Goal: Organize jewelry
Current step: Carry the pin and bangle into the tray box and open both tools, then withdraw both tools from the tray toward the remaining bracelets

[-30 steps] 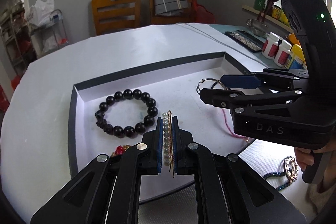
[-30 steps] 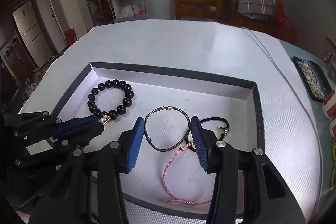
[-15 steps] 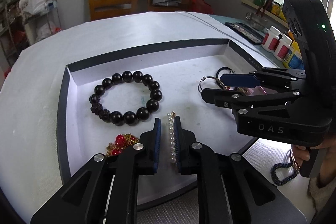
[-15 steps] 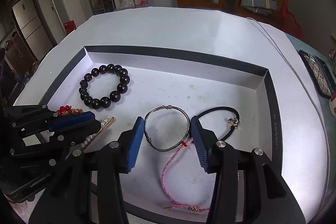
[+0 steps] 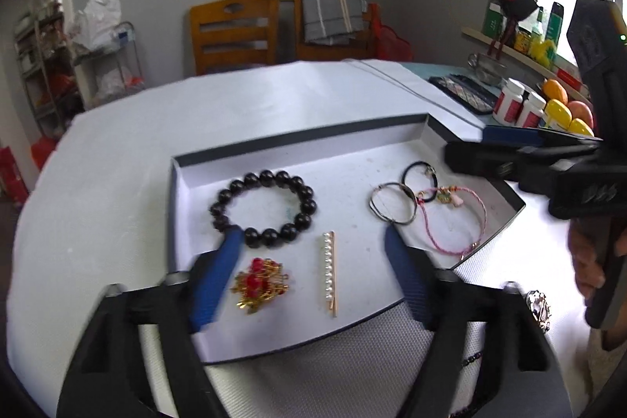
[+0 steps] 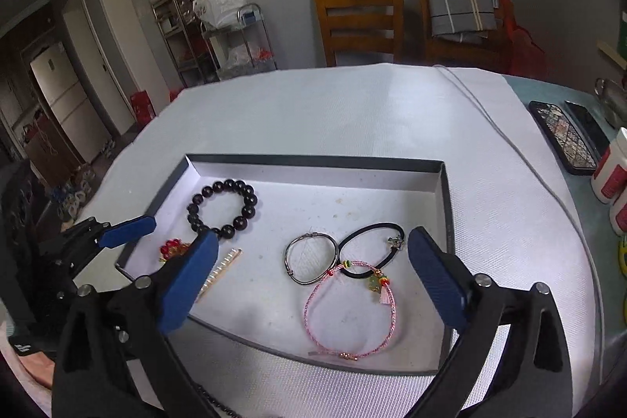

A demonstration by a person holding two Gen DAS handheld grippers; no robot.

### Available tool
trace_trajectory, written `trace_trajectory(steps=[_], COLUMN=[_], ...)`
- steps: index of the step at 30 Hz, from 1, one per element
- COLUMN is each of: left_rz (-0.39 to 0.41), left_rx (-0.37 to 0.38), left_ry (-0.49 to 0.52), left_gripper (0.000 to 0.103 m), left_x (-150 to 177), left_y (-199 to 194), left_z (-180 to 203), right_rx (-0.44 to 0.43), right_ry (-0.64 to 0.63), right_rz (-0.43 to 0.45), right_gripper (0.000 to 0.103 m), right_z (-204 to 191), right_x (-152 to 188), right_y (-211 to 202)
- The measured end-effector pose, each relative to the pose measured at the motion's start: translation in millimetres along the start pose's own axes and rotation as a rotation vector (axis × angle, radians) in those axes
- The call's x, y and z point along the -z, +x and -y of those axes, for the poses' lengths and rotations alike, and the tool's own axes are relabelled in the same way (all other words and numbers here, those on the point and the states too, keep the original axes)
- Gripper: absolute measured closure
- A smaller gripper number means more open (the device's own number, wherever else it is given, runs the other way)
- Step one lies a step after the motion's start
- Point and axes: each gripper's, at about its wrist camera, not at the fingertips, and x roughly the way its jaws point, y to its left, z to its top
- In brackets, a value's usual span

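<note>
Left wrist view: left gripper point(image 5: 311, 245) is seen released, jaws just opened, pearl hairpin point(image 5: 328, 271) lying free in tray point(image 5: 298, 140) at lower centre. Right gripper point(image 6: 313, 273) likewise released over bangle point(image 6: 310, 258).

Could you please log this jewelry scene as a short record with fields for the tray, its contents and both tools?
tray: shallow grey tray on white table cover
left side: black bead bracelet, red-gold brooch, pearl hair clip
right side: metal bangle, black cord bracelet, pink cord bracelet
left tool: open, holds nothing, jaws just opened
right tool: open, holds nothing, jaws just opened
</note>
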Motion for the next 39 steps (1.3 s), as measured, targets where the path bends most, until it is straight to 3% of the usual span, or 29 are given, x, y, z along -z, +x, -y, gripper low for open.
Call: trace_trajectory(steps=[7,22,31,39], left_rz=[0.034,0.052,-0.018,-0.072], left_rx=[-0.029,-0.123,-0.128,-0.059], left_ry=[-0.024,-0.023,-0.031,-0.046], left_gripper=[0.008,0.004,0.004,0.004], left_x=[3.7,35.1,73.2,91.5], left_y=[-36.0,-89.2,-87.2,-68.8], left_z=[-1.5,4.8,7.2,24.0], right_rx=[0.050,0.089,0.118,0.080], right_ry=[-0.030,-0.118,-0.124,-0.140], right_rz=[0.038,0.054,-0.010,-0.065], right_gripper=[0.006,0.006,0.006,0.006], right_z=[12.0,12.1,25.5,23.2], right_x=[10.4,83.0,131.9,153.7], right_y=[-49.9,-98.2,-98.4,-91.5])
